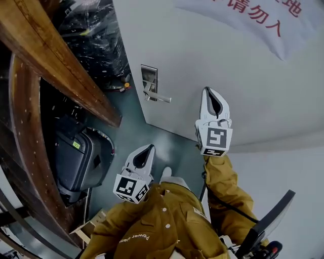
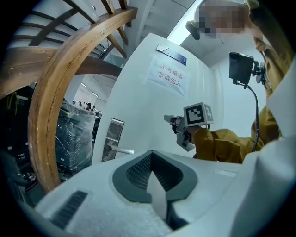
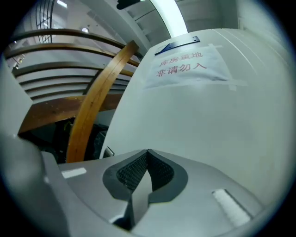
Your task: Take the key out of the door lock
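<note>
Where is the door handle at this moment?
Head view: the door handle sits at the left edge of the white door, up and left of the right gripper, which is not touching it.

- Door (image 1: pixel 217 71): plain white, no pattern.
- Sign (image 1: pixel 263 15): white sheet, red characters.
- Lock plate (image 1: pixel 149 81): silver-grey metal; lever the same.
- Curved rail (image 1: pixel 45 50): warm brown wood with visible grain.
- Left gripper (image 1: pixel 149 148) and right gripper (image 1: pixel 208 92): light grey shells.
- Pads (image 2: pixel 138 172): dark grey, fine cross-hatch texture.
- Marker cubes (image 1: pixel 216 139): white faces with black square patterns.
- Jacket (image 1: pixel 167 222): mustard yellow.
- Floor (image 1: pixel 129 131): dark grey-green.
- Case (image 1: pixel 76 159): dark grey.
</note>
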The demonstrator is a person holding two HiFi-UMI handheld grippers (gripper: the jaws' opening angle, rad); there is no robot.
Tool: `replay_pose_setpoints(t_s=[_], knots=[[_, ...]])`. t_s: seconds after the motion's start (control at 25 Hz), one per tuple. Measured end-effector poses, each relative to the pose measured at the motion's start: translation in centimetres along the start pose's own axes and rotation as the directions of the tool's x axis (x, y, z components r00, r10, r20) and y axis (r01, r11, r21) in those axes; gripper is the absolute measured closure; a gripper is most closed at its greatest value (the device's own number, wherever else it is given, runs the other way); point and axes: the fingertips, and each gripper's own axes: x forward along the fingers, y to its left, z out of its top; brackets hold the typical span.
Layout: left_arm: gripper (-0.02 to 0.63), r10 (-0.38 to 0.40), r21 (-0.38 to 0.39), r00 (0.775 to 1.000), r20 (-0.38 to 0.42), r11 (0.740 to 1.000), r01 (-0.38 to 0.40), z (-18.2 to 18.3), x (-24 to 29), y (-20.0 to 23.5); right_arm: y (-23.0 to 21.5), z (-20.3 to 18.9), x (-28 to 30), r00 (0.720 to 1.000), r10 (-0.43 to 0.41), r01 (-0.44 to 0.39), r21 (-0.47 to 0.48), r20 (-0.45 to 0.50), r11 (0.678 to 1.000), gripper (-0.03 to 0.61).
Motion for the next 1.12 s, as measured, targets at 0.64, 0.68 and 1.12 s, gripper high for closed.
replay_pose_setpoints(t_s=[0.64,0.68,1.12], knots=[[0.612,0.045,-0.192,0.997,-0.055,0.98,-0.054,-2.6,5.6,10.7,-3.4,-4.2,4.4,0.976,-0.174,0.168,-0.052,-0.133,0.984,0.572],[0.612,0.051,-0.206,0.997,-0.058,0.977,-0.062,-2.9,6.2,11.5,-3.4,-4.2,4.4,0.976,-0.174,0.168,-0.054,-0.134,0.984,0.572],[0.456,0.034,-0.847,0.997,0.072,0.53,0.044,-9.5,17.6,21.9,-3.2,-4.5,4.4,0.971,-0.187,0.18,-0.061,-0.147,0.982,0.572]])
